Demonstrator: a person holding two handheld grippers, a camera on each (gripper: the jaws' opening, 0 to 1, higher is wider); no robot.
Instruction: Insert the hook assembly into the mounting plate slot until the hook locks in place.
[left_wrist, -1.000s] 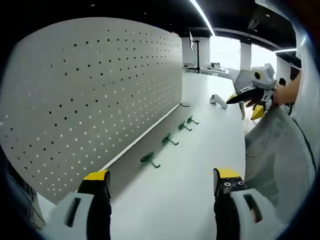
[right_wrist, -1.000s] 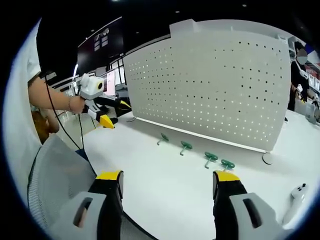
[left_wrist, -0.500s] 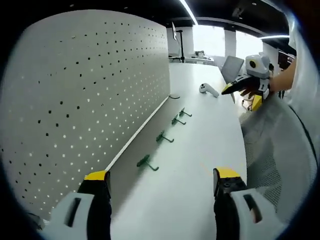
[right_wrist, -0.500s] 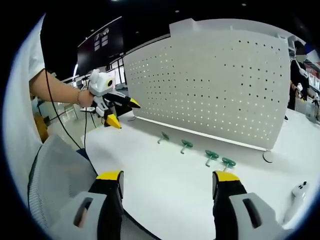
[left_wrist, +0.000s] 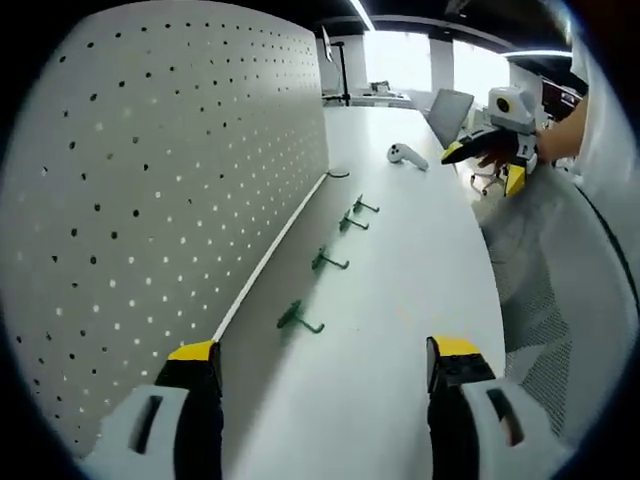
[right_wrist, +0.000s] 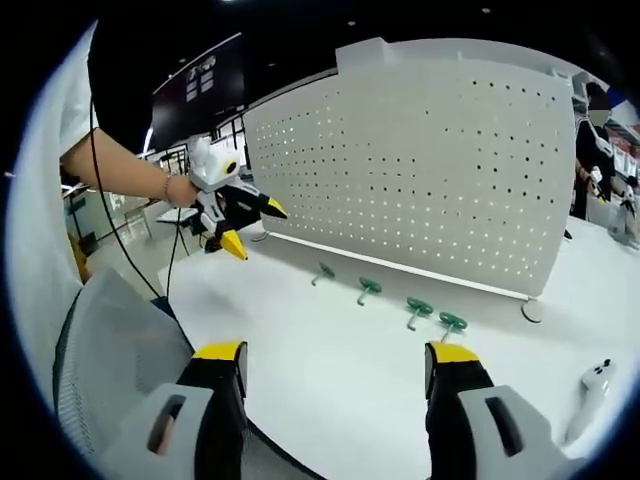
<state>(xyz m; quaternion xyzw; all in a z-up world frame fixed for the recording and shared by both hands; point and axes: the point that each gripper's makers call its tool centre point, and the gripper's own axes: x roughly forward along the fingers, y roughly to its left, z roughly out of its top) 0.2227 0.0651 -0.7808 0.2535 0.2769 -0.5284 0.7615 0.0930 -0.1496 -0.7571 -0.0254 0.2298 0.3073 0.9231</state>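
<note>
Four green hooks (left_wrist: 298, 319) loose by pegboard (left_wrist: 150, 190); both grippers (left_wrist: 320, 365) (right_wrist: 335, 365) wide open, empty.

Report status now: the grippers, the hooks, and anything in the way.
Left gripper and right gripper open, holding nothing. Four green hooks lie on the table before the pegboard, none mounted. Path unobstructed; white controller off to the side.
</note>
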